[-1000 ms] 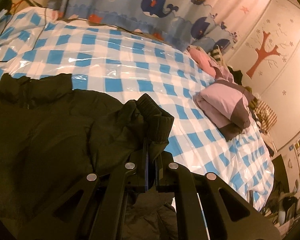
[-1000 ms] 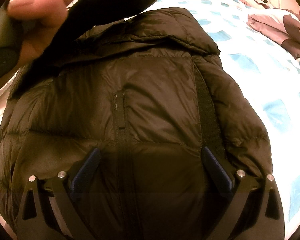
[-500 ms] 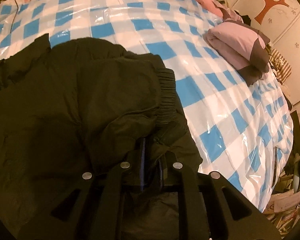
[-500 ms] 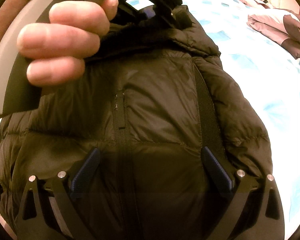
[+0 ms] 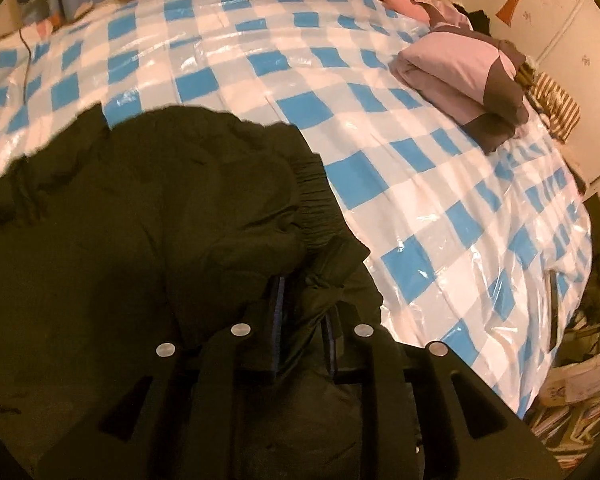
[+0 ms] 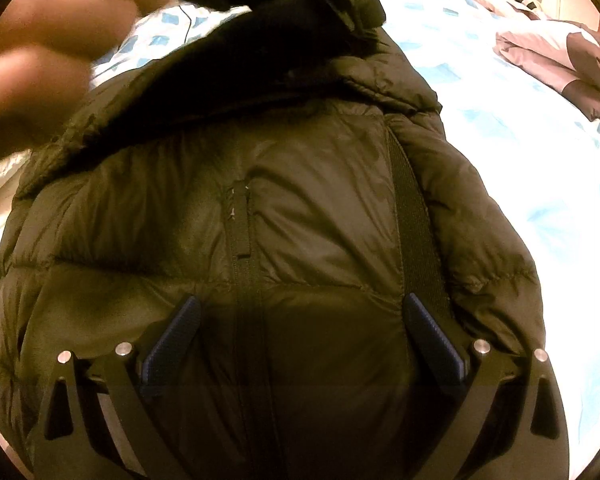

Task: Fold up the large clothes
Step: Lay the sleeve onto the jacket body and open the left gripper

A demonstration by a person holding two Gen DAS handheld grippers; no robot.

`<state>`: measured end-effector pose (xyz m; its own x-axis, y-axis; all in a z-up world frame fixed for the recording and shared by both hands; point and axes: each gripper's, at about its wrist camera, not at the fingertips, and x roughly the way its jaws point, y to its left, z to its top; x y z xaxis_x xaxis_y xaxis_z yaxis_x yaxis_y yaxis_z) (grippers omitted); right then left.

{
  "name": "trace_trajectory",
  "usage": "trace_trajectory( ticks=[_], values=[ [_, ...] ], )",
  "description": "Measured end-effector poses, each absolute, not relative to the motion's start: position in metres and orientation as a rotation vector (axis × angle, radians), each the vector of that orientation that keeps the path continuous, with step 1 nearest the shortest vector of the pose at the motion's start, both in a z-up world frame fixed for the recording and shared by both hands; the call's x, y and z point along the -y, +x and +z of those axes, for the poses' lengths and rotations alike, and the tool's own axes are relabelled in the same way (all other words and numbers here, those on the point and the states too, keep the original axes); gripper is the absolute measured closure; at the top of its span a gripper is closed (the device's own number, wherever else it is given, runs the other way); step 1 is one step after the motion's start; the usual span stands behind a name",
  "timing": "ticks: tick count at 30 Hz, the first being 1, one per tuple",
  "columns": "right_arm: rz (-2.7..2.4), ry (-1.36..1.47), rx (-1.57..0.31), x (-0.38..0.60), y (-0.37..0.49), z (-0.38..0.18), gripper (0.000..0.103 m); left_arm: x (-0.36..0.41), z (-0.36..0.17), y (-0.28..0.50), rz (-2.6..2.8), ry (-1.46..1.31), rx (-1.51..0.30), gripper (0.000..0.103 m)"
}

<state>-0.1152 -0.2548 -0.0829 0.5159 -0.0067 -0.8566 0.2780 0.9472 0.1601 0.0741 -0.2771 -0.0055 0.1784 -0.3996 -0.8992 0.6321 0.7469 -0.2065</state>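
Left claw (image 5: pixel 302 320): jaws just been opening, now slightly parted, a fold of jacket (image 5: pixel 140 240) sleeve between the pads, not clearly pinched. Right claw (image 6: pixel 300 344): spread wide, pressed down on the jacket front, gripping nothing. Jacket lying on checked bedcover (image 5: pixel 340 80). Blurred hand (image 6: pixel 40 40) at upper left. Folded pink garment (image 5: pixel 464 80) well apart.

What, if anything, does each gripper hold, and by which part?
The left gripper, its jaws just opening, has a fold of the dark puffer jacket near the sleeve cuff between its fingers. The right gripper, wide open, holds nothing.
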Motion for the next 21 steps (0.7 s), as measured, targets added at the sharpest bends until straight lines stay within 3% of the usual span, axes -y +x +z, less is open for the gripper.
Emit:
trace_trajectory(
  ticks=[2,3,4,5,8,16,21],
  values=[
    [-0.174,0.294,-1.017,0.254,-0.115,-0.083,0.005,0.277,0.004,0.073,-0.705,0.277,-1.167,0.078],
    [-0.174,0.294,-1.016,0.254,-0.115,-0.083,0.005,0.277,0.008,0.072,-0.679,0.307,-1.164,0.063],
    [-0.175,0.293,-1.015,0.254,-0.115,-0.083,0.005,0.277,0.010,0.072,-0.665,0.324,-1.160,0.037],
    [-0.175,0.293,-1.014,0.254,-0.115,-0.083,0.005,0.278,0.013,0.070,-0.626,0.369,-1.146,0.030],
    [-0.175,0.293,-1.012,0.255,-0.114,-0.083,0.005,0.278,0.013,0.069,-0.557,0.463,-1.143,0.028],
    [-0.130,0.355,-1.007,0.266,-0.115,-0.075,0.006,0.203,0.064,0.079,-0.648,0.088,-1.074,0.027],
    [-0.073,0.314,-0.735,0.263,-0.135,-0.020,0.006,0.098,0.073,0.078,-0.522,-0.009,-0.969,0.023]
  ],
)
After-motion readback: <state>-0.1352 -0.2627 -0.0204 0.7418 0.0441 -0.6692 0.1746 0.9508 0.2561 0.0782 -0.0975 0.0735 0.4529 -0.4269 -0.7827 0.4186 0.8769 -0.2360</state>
